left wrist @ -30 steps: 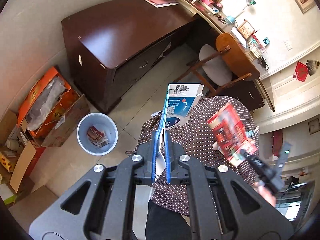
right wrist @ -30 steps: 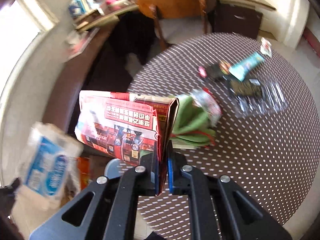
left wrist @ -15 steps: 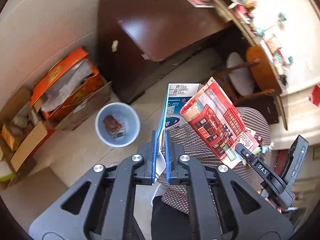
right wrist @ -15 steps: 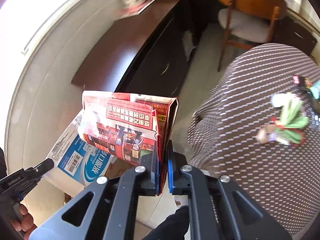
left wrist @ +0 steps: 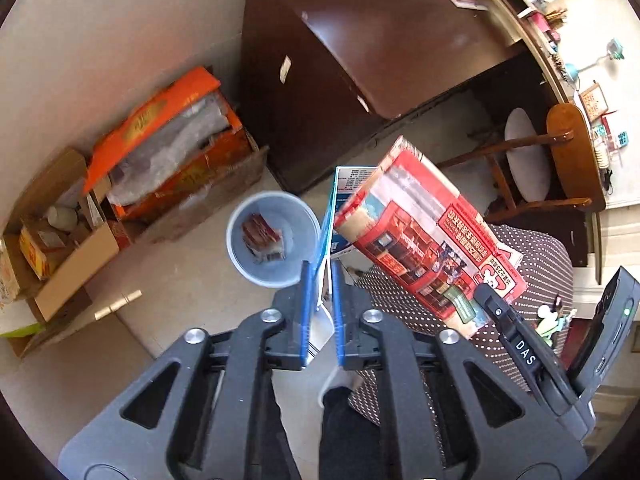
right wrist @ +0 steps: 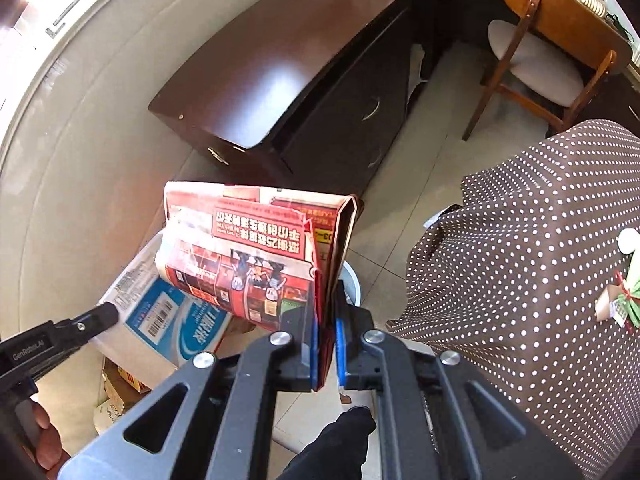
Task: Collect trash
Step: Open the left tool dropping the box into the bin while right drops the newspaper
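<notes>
Each hand-held gripper is a black plastic frame with triangular cut-outs, round silver screws at the joints and blue pads lining its two fingers, as on the left hand-held gripper (left wrist: 320,280) and the right hand-held gripper (right wrist: 325,320). Seen from the side, the right one bears white "DAS" lettering and a small green light on its rear housing; the left one carries pale "GenRobot.AI" lettering. The person wears dark trousers (left wrist: 348,432).

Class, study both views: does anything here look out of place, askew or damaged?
On the floor, the orange carton and brown cardboard box by the bin gape open, flaps askew and contents spilling upward. A small wooden peg lies loose beside them.
</notes>
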